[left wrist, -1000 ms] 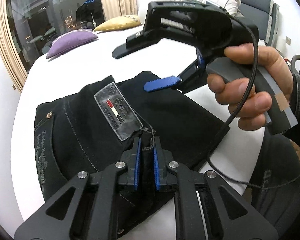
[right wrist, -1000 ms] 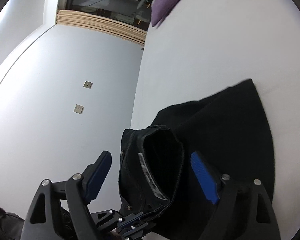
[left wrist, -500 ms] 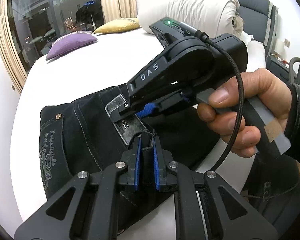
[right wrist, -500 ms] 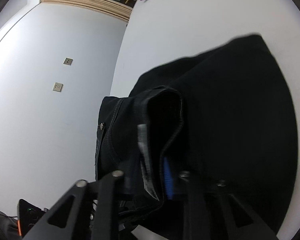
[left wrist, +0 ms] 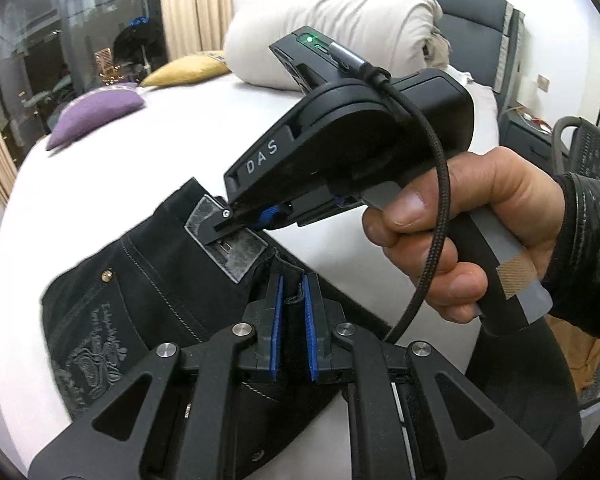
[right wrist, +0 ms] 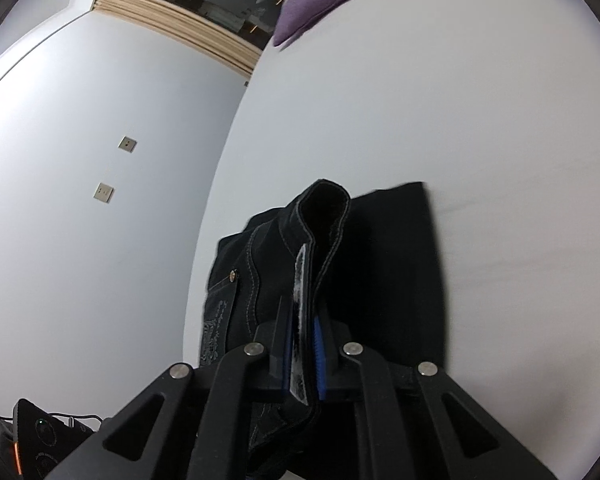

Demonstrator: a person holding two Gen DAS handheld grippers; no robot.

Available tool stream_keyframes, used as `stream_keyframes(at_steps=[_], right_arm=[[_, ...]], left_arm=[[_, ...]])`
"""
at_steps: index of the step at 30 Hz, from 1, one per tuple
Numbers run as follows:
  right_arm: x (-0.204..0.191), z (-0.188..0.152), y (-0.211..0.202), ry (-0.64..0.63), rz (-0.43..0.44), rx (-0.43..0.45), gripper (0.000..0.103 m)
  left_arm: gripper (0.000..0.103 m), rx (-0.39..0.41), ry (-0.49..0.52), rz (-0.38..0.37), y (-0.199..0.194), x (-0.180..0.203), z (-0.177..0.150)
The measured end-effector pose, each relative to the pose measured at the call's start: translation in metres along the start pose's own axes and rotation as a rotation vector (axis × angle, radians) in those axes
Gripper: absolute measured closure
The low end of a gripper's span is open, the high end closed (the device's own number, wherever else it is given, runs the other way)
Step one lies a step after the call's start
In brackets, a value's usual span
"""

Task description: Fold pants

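Observation:
Black denim pants (left wrist: 140,280) lie folded at the near edge of a white bed (left wrist: 228,136). They have a grey leather waistband patch (left wrist: 236,254) and embroidered pocket. My left gripper (left wrist: 292,300) is shut on the waistband near the patch. My right gripper (left wrist: 240,224) comes in from the right and is shut on the waistband at the patch. In the right wrist view the right gripper (right wrist: 303,344) pinches the waistband (right wrist: 324,216), which stands up in a loop above the rest of the pants (right wrist: 396,264).
A purple cushion (left wrist: 96,114) and a yellow cushion (left wrist: 184,72) lie at the far side of the bed, with a rolled white duvet (left wrist: 340,36) by the headboard. A dark window with curtains is behind. A chair (left wrist: 588,152) stands at the right.
My right gripper moved down from above the pants and closed on the waistband at the patch. The waistband is now raised. The left gripper stayed shut on it.

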State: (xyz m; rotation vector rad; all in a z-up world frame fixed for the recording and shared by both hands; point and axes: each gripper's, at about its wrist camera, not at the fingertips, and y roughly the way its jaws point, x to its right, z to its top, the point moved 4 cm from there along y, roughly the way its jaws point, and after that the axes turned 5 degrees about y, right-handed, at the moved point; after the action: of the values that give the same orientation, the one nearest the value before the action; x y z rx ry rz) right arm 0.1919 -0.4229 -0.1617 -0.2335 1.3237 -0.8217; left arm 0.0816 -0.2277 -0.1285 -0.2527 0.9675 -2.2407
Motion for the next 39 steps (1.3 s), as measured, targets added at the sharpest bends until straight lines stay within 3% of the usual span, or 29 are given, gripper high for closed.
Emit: stream_keyframes(at_steps=[17,22,24,26,27,29,30,34,36,38,39], right_arm=[[0.032,-0.015,0.006,0.146,0.033,0.056,0.092],[0.046,-0.020,0.013,0.206,0.112,0.056,0.082],[0.041,-0.020,0.004,0.201,0.095,0.074,0.071],[0.040,-0.020,-0.013,0.209,0.010,0.139,0.046],[0.038,-0.020,-0.024,0.217,-0.009,0.175,0.043],[0.025,-0.022,-0.037,0.193,-0.002,0.198,0.045],[0.011,-0.024,-0.040,0.156,0.015,0.194,0.052],[-0.042,-0.043,-0.011,0.024,0.061,0.106,0.064],[-0.050,-0.053,0.014,0.003,0.026,0.050,0.065],[-0.043,-0.062,0.040,0.021,-0.036,-0.010,0.065],[-0.036,-0.067,0.049,0.017,-0.099,-0.017,0.077]], left_arm=[[0.094,-0.029,0.023,-0.064,0.020,0.011,-0.007],[0.094,-0.036,0.008,-0.144,0.007,0.013,-0.010],[0.094,-0.031,0.006,-0.166,-0.010,0.009,-0.012],[0.093,-0.001,-0.036,-0.187,-0.034,-0.003,-0.016],[0.093,0.004,-0.054,-0.179,-0.041,-0.009,-0.018],[0.093,0.009,-0.117,-0.139,-0.053,-0.037,-0.026],[0.093,0.004,-0.151,-0.111,-0.054,-0.055,-0.030],[0.093,-0.011,-0.272,0.007,-0.040,-0.117,-0.038],[0.093,-0.046,-0.323,0.072,-0.025,-0.143,-0.046],[0.093,-0.108,-0.363,0.055,-0.008,-0.154,-0.060],[0.093,-0.138,-0.369,0.051,-0.003,-0.157,-0.069]])
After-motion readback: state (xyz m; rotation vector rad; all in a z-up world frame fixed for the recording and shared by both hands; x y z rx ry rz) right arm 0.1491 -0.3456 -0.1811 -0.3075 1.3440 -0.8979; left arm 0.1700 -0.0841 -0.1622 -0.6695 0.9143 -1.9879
